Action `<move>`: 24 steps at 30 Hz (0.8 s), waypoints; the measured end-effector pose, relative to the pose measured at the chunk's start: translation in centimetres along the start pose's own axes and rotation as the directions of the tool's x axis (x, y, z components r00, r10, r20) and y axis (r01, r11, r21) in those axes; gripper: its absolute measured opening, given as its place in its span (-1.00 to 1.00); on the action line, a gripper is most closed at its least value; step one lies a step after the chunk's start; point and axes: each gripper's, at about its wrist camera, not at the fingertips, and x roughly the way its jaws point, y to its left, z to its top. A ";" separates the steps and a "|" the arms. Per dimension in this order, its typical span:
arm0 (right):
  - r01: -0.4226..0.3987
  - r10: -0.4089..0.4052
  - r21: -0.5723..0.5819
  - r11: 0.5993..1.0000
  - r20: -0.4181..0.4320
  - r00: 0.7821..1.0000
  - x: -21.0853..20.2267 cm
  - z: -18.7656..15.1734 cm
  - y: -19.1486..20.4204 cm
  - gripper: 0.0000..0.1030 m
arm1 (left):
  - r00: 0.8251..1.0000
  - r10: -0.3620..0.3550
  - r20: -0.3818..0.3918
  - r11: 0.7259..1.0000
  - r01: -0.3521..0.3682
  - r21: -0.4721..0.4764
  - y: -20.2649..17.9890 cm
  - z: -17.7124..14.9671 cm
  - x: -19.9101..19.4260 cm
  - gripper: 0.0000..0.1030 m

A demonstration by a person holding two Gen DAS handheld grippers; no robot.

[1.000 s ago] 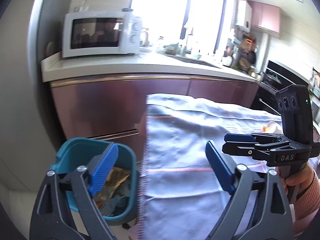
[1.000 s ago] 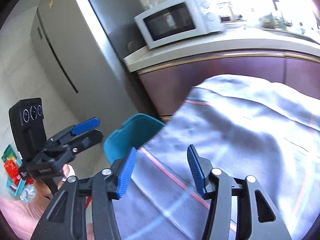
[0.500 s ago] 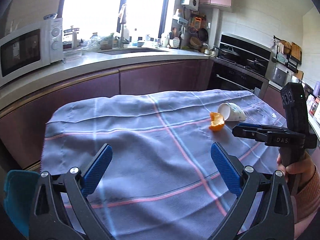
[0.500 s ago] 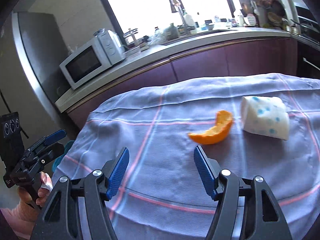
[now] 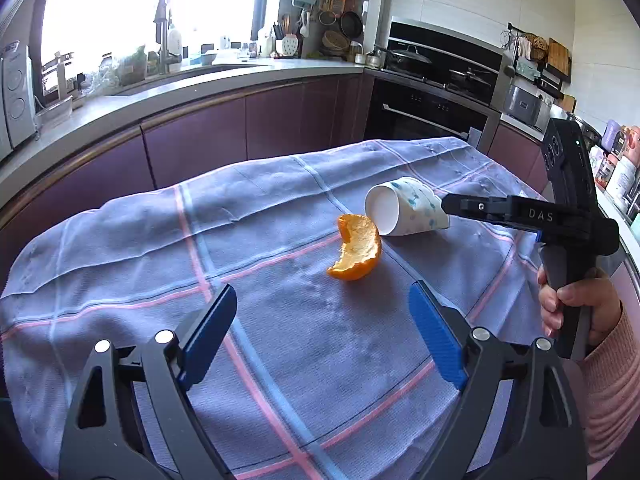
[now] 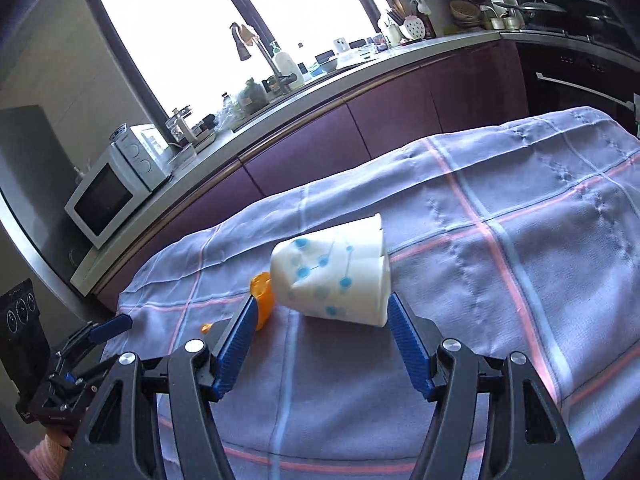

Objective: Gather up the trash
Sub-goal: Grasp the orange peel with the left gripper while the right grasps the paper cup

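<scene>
Left wrist view: the left gripper (image 5: 322,322) is spread with nothing between its jaws, which are closing; the orange peel (image 5: 356,249) lies on the checked cloth (image 5: 120,248) just ahead of it. The right gripper (image 6: 320,330) is spread just short of the tipped paper cup (image 6: 334,276), not touching.
</scene>
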 end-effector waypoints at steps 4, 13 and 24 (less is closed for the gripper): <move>-0.012 0.012 0.054 0.998 -0.004 1.000 1.1 1.1 -2.0 0.26 | 0.998 -0.020 -0.056 1.000 0.020 -0.004 -1.1 0.7 3.0 0.57; -0.117 0.121 0.080 0.990 -0.043 0.992 2.7 1.4 -2.0 0.23 | 0.988 -0.057 -0.146 0.997 0.050 -0.054 -1.6 1.8 8.0 0.27; -0.172 0.177 0.077 0.982 -0.058 0.983 2.1 0.3 -1.5 -0.50 | 0.980 -0.090 -0.177 0.994 0.077 -0.078 -1.7 2.2 10.2 -0.26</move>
